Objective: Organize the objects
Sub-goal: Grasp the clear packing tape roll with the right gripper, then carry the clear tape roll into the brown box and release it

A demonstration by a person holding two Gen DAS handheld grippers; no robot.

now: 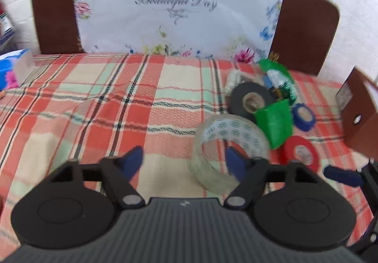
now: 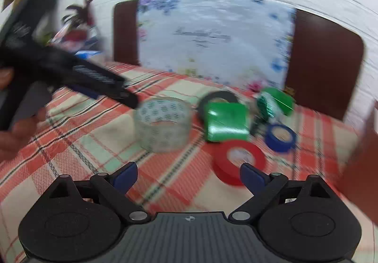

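On a plaid blanket (image 1: 94, 102) lie a clear tape roll (image 1: 226, 145), a black tape roll (image 1: 250, 100), a green packet (image 1: 275, 123), a blue tape roll (image 1: 303, 116) and a red tape roll (image 1: 301, 153). My left gripper (image 1: 186, 161) is open; its right finger (image 1: 236, 163) reaches into the clear roll's hole. In the right wrist view my right gripper (image 2: 189, 174) is open just short of the red roll (image 2: 238, 159), with the clear roll (image 2: 163, 123), green packet (image 2: 225, 123) and blue roll (image 2: 280, 136) beyond. The left gripper's body (image 2: 70, 74) touches the clear roll.
A brown headboard (image 1: 304, 34) with a flowered pillow (image 1: 179, 15) stands behind. A brown cardboard box (image 1: 361, 116) sits at the right edge, a blue box (image 1: 14, 69) at the left. More green wrapped items (image 1: 276, 76) lie behind the black roll.
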